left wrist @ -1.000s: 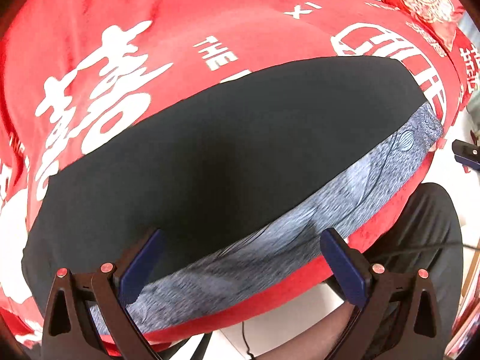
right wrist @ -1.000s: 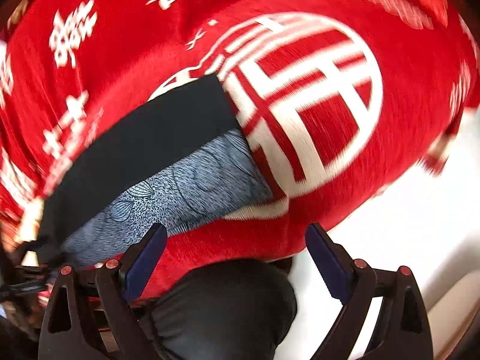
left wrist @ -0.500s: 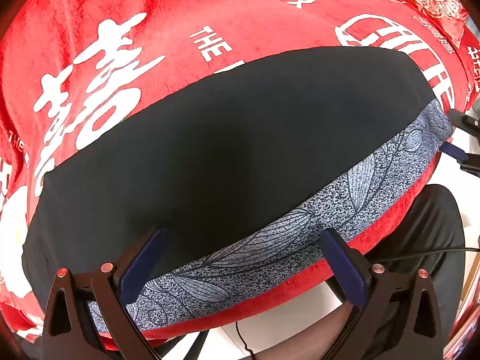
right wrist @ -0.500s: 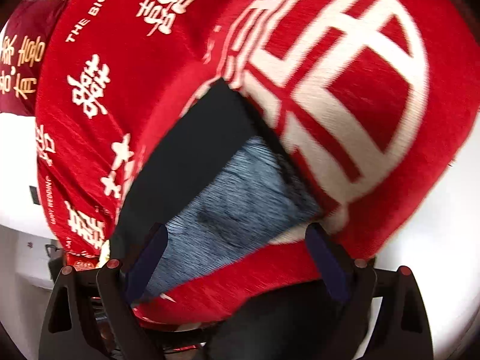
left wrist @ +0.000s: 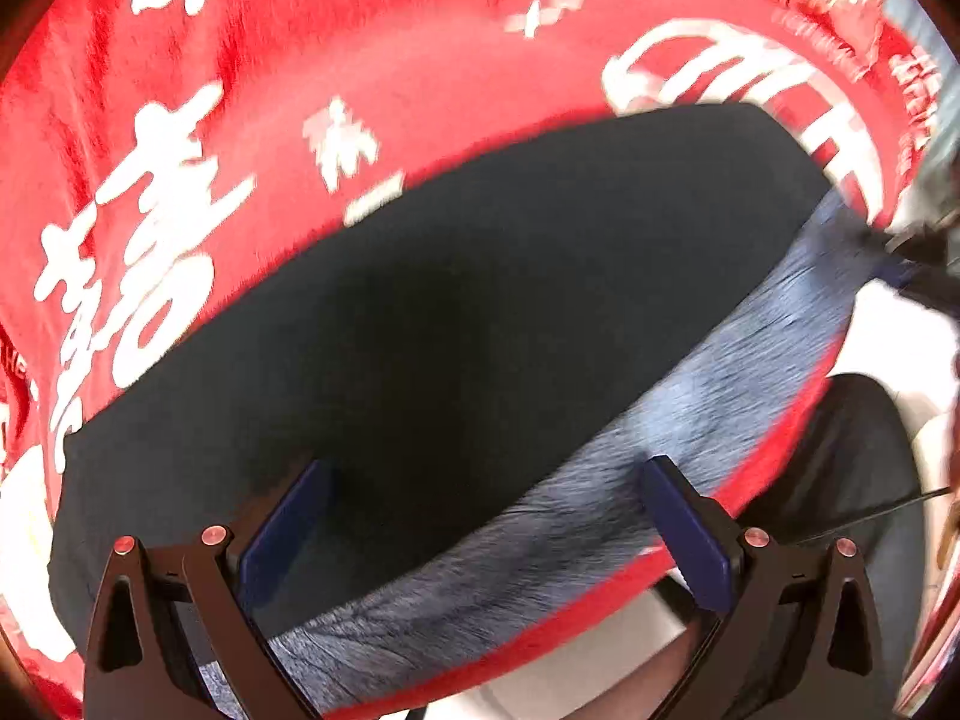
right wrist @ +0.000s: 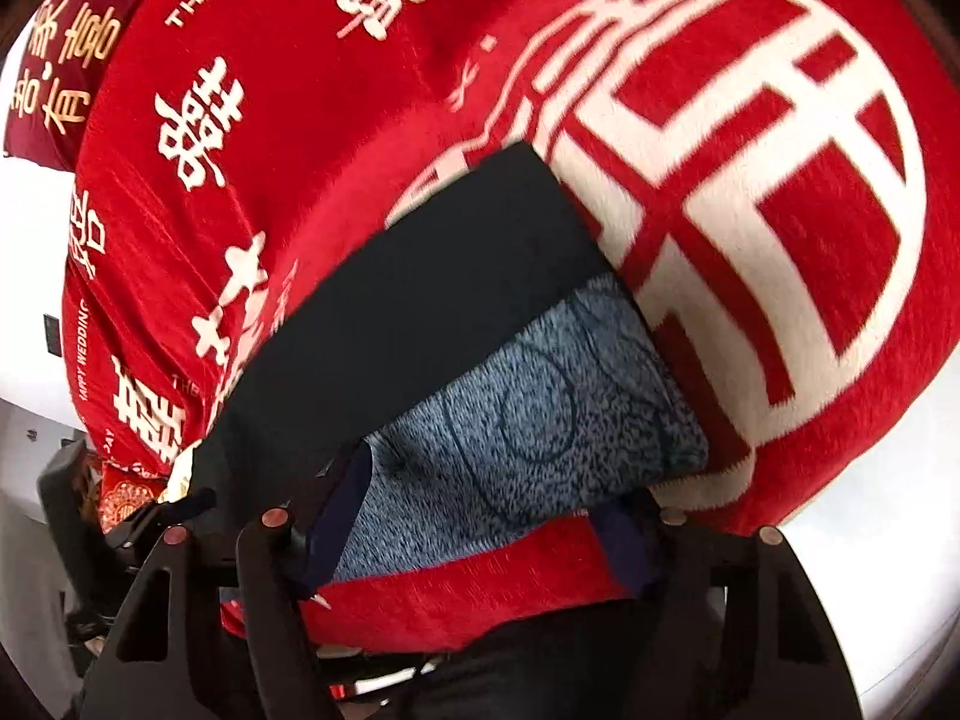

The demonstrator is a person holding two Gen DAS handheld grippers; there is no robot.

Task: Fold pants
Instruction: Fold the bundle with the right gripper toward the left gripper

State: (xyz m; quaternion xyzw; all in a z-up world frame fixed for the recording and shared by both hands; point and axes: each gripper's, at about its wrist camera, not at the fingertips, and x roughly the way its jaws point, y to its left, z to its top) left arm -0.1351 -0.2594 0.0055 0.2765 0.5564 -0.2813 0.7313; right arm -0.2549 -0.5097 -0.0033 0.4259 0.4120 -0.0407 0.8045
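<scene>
Left wrist view: left gripper (left wrist: 480, 531) pointing steeply down over pants (left wrist: 456, 324), fingers spread wide, nothing pinched. Left finger (left wrist: 282, 531) over black fabric, right finger (left wrist: 690, 531) at near edge where grey-blue leaf-print strip (left wrist: 708, 396) meets red blanket (left wrist: 300, 120). Pants lying flat between and ahead of fingers, long black panel running far-right to near-left, printed strip along near side. Heavy motion blur across frame. Red blanket with white characters beyond and left of fingers. Person's dark-trousered leg (left wrist: 852, 480) right of right finger, below blanket edge. Dark blurred shape at far right edge, touching end of printed strip; probably other gripper, cannot tell for sure.

Right wrist view: right gripper (right wrist: 480, 516) angled down at end of pants (right wrist: 420, 312), jaws closing, moderately wide. Printed grey-blue end (right wrist: 540, 420) plus strip of blanket edge sitting between fingers; left finger (right wrist: 336, 516) against print's left part, right finger (right wrist: 624, 546) at blanket edge below print corner. Pads not visibly pressing fabric. Black panel ahead and left of fingers. Big white circular emblem (right wrist: 750, 210) on blanket ahead-right of fingers. Dark red pillow (right wrist: 66, 60) with gold characters far upper left. Black gear left of left finger, unclear what.
</scene>
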